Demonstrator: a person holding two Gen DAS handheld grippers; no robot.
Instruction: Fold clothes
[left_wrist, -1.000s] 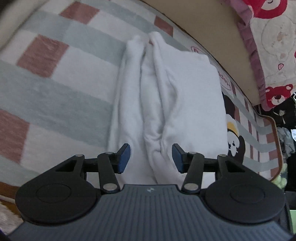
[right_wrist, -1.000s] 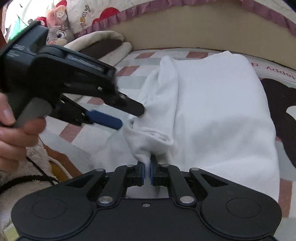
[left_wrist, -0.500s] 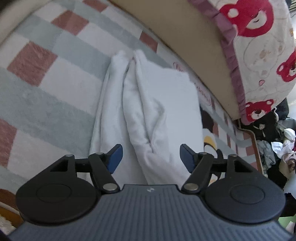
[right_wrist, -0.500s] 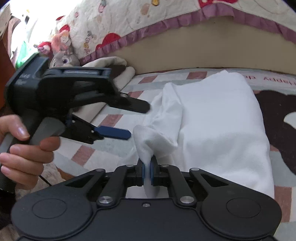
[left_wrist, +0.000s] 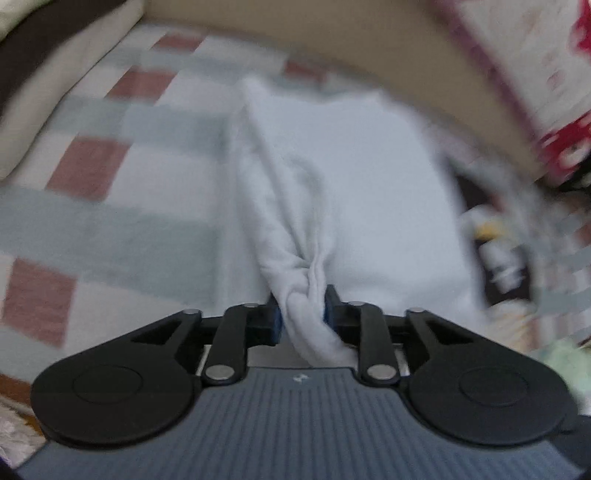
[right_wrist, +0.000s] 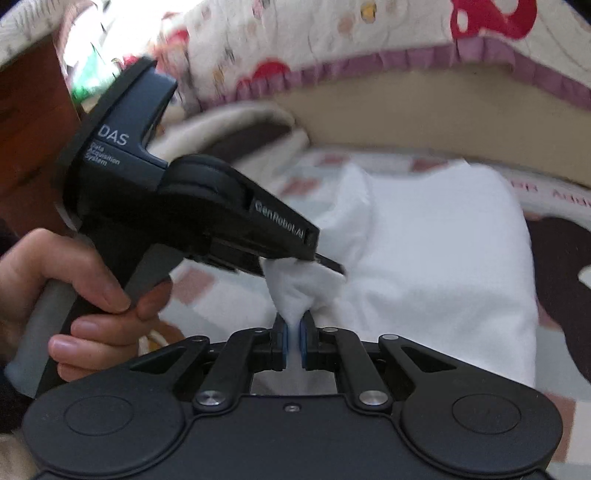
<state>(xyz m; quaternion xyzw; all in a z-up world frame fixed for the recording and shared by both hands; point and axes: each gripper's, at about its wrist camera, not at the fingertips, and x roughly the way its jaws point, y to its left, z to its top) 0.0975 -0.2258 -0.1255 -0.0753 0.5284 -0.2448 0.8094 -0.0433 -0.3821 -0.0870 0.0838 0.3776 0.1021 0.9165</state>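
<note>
A white garment (left_wrist: 369, 192) is spread on a checked blanket (left_wrist: 110, 206), its bunched near edge clamped both by the left gripper (left_wrist: 301, 314) and by the right gripper (right_wrist: 293, 341). The two pinches are best kept level and drawn apart, so the edge is pulled taut and the fold is laid without creases.

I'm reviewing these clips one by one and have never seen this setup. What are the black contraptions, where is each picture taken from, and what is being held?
No robot here: a person holds a hand-operated gripper in each hand, and each one carries a camera looking forward along its own two fingers. The left wrist picture shows the left gripper shut on a bunched ridge of the white garment. The right wrist picture shows the right gripper shut on another bunch of the same garment, right beside the left gripper's grip. That view also shows the left gripper from outside, with the person's hand squeezing its handle. The garment lies on a checked blanket; a bear-print quilt lies behind.
</note>
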